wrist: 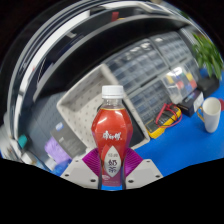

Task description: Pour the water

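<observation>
step: bottle (113, 135) pinched in hand-held gripper (113, 172), lower centre, cap on | next: carry toward mug (210, 113), right, probably uncap

It looks like an office or lab workspace. A blue table (195, 140) carries desk clutter at about three o'clock: a white mug (210, 113), yellow-and-black hand tools (166, 121) and small oddments too blurred to name. From about nine to one o'clock stands a grey mesh partition (60, 110) and large windows (150, 70), with a green plant (212, 55) at two o'clock.
</observation>
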A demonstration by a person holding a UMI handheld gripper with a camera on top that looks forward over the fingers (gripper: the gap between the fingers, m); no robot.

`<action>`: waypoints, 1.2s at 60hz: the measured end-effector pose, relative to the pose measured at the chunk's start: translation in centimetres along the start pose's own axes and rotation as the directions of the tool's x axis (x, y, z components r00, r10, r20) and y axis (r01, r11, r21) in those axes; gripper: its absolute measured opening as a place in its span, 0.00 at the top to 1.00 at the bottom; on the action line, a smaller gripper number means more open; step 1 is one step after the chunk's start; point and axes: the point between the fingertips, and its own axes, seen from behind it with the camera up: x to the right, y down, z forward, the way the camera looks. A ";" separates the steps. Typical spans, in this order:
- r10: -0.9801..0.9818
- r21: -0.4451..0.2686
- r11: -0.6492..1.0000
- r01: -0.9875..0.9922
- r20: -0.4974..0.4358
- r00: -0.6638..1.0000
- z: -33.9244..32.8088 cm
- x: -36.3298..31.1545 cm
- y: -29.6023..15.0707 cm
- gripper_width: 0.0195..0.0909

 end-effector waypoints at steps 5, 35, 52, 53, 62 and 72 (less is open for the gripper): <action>0.206 -0.022 0.978 -0.205 0.027 0.978 -1.2 2.3 -2.6 0.90; 0.916 -0.032 0.393 -0.919 0.098 0.388 -4.1 13.0 -12.0 0.90; 0.980 -0.053 0.198 -0.979 0.039 0.196 -4.1 14.9 -10.7 0.90; 0.980 -0.052 0.198 -0.979 0.039 0.196 -4.1 14.9 -10.6 0.90; 0.941 -0.087 0.337 -0.937 -0.003 0.338 -4.2 14.3 -9.6 0.90; 0.624 -0.148 0.773 -0.617 0.001 0.781 -4.7 13.1 -11.1 0.89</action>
